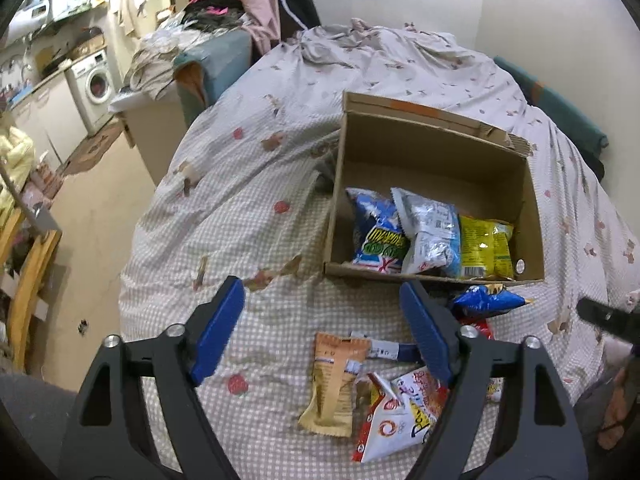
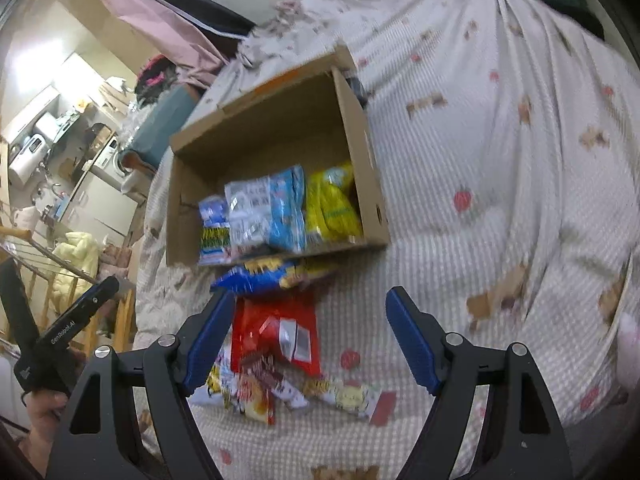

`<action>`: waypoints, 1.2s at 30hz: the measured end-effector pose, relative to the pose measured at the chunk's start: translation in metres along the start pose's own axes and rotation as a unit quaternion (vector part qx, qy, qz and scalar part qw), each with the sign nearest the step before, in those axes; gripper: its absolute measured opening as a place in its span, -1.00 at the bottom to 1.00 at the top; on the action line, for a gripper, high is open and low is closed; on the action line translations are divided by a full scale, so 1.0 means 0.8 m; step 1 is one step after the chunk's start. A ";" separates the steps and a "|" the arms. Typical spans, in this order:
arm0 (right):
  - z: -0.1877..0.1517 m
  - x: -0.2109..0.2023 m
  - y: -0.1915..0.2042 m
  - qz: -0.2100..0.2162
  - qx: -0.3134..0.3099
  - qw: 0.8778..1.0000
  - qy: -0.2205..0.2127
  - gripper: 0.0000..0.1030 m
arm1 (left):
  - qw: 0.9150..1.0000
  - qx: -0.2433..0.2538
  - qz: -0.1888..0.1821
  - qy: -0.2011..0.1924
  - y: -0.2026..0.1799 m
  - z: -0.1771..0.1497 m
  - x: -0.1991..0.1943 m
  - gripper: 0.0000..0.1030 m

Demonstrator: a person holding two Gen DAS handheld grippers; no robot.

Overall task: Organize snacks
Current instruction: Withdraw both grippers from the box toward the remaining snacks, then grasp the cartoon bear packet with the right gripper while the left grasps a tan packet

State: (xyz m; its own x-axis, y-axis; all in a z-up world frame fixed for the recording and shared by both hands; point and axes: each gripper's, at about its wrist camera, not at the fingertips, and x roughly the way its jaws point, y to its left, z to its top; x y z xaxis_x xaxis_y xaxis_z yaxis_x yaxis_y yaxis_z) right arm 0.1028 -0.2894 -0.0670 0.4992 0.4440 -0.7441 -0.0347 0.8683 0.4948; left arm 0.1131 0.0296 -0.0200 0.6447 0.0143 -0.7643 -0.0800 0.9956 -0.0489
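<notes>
An open cardboard box (image 1: 528,200) (image 2: 360,136) rests on the bed, holding a blue-and-white packet (image 1: 378,236), a silver-blue packet (image 1: 432,232) (image 2: 266,208) and a yellow packet (image 1: 486,248) (image 2: 332,204). In front of the box lie a blue chip bag (image 1: 486,300) (image 2: 260,278), a red packet (image 2: 276,326), an orange-tan packet (image 1: 334,384) and a white-red packet (image 1: 394,416). My left gripper (image 1: 320,332) is open above the loose packets with nothing between its pads. My right gripper (image 2: 310,332) is open over the red packet, not touching it.
The bed wears a checked quilt (image 1: 248,208) with fruit prints. Left of the bed are a washing machine (image 1: 96,84), cabinets, piled laundry (image 1: 208,20) and a wooden rack (image 1: 28,280). A hand holding the left gripper's handle (image 2: 60,336) shows at the lower left of the right wrist view.
</notes>
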 end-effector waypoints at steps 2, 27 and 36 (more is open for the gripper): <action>-0.007 0.009 -0.009 0.003 0.023 0.999 0.026 0.56 | 1.000 -0.012 -0.002 0.005 0.007 -0.004 -0.001 0.62; -0.100 0.174 0.067 -0.150 -0.289 0.892 0.312 -0.10 | 0.994 -0.062 0.026 0.091 0.041 -0.022 0.036 0.62; -0.102 0.110 0.073 -0.108 -0.291 0.897 0.314 -0.47 | 0.986 -0.088 0.039 0.136 0.049 -0.029 0.062 0.62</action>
State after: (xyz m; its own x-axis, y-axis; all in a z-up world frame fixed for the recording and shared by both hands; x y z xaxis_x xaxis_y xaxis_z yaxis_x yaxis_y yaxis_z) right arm 0.0739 -0.1819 -0.1400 -0.0317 0.1292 -0.9911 -0.5328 0.8368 0.1261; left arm 0.1248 0.0668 -0.0748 0.4051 0.0400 -0.9134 -0.2665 0.9608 -0.0761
